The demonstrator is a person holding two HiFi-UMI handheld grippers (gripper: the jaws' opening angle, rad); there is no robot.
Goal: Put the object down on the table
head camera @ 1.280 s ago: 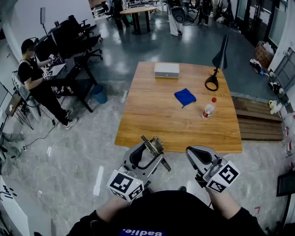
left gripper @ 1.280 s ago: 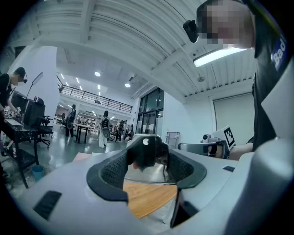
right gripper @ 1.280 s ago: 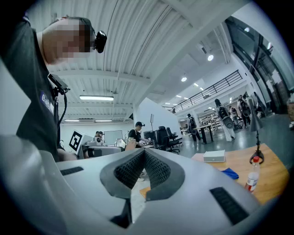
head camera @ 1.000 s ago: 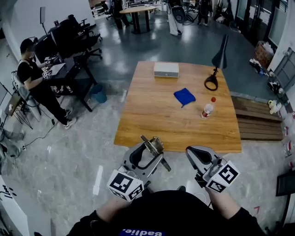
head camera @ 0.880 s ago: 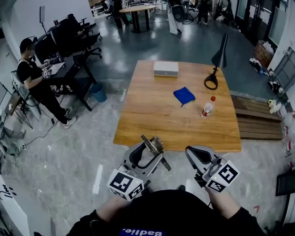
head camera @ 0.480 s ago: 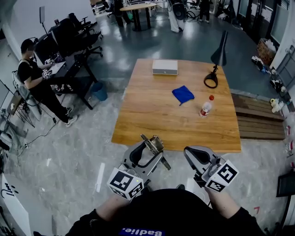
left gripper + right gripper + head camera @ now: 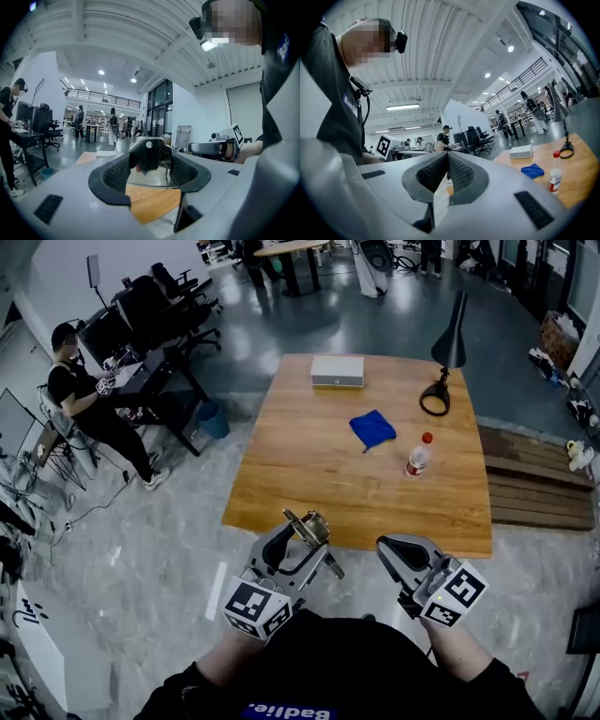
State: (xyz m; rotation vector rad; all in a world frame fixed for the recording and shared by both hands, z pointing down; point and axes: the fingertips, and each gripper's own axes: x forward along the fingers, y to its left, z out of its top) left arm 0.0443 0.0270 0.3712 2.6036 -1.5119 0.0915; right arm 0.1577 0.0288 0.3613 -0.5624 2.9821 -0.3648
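Observation:
My left gripper (image 7: 305, 536) hangs in front of my body, short of the wooden table's (image 7: 309, 479) near edge. Its jaws stand wide and are closed on a small brass-coloured metal object (image 7: 312, 524). In the left gripper view the object (image 7: 149, 158) fills the gap between the pads, with a shiny curved rim below it. My right gripper (image 7: 395, 549) is beside it to the right, shut with nothing between its fingers; in the right gripper view (image 7: 447, 163) the two pads meet. Both grippers are over the floor, not over the table.
On the table lie a blue cloth (image 7: 373, 427), a red-capped bottle (image 7: 417, 458), a white box (image 7: 337, 370) and a black desk lamp (image 7: 441, 381). A person (image 7: 80, 395) sits at a desk far left. Wooden boards (image 7: 534, 488) lie right of the table.
Both grippers keep the same pose and the left one still holds the object. The table and room have shifted slightly in the head view as the head moved.

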